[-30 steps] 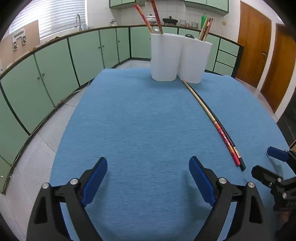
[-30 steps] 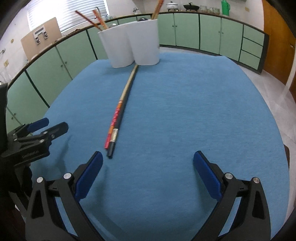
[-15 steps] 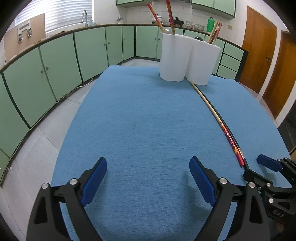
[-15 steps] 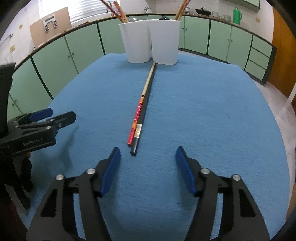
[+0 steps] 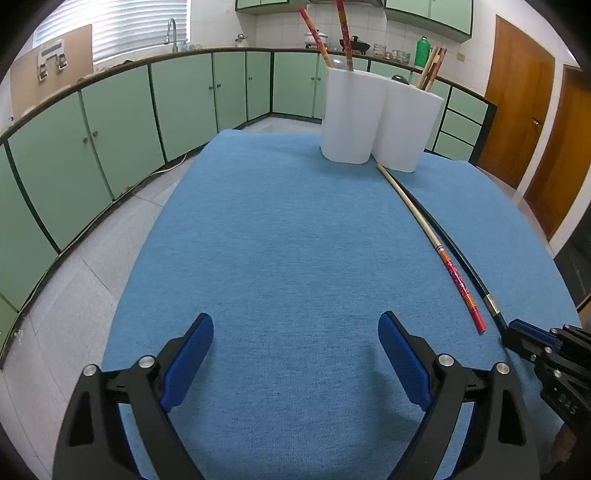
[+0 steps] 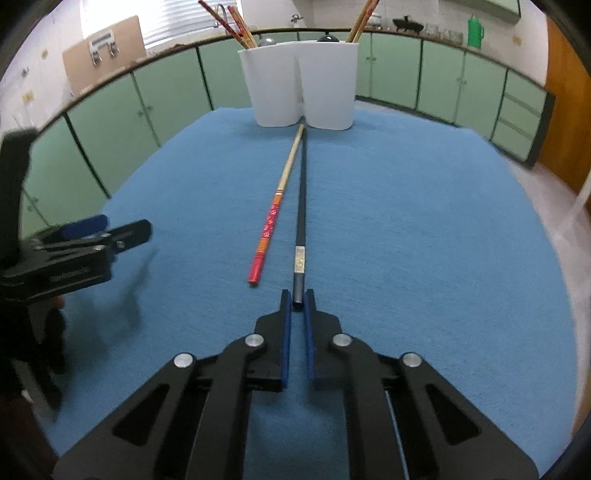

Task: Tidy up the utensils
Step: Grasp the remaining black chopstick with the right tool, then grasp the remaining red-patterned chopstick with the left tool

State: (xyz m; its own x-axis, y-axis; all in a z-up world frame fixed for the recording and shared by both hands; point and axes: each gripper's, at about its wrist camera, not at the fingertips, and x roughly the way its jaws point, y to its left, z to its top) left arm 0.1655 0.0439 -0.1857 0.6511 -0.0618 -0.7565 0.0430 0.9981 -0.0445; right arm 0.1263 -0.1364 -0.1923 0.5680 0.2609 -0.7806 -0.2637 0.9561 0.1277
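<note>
Right hand-held gripper (image 6: 297,300) pinches black chopstick (image 6: 302,192), its end hidden.

black chopstick (image 6: 302,192) | flat on cloth | beside red-handled chopstick (image 6: 275,210) | tips at white holder (image 6: 299,85)

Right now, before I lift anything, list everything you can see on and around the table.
White two-compartment plastic holder: 1, white, far end of table.
Chopsticks standing in holder: several, red and wooden; exact count unclear.
Red-and-bamboo chopstick: 1, lying on cloth, left of the black one.
Black chopstick with silver band: 1, lying on cloth, near end between right gripper's fingers.
Blue cloth table cover: 1.
Green cabinets: along walls.
Left gripper: open, empty.
Right gripper: closed on black chopstick.
</note>
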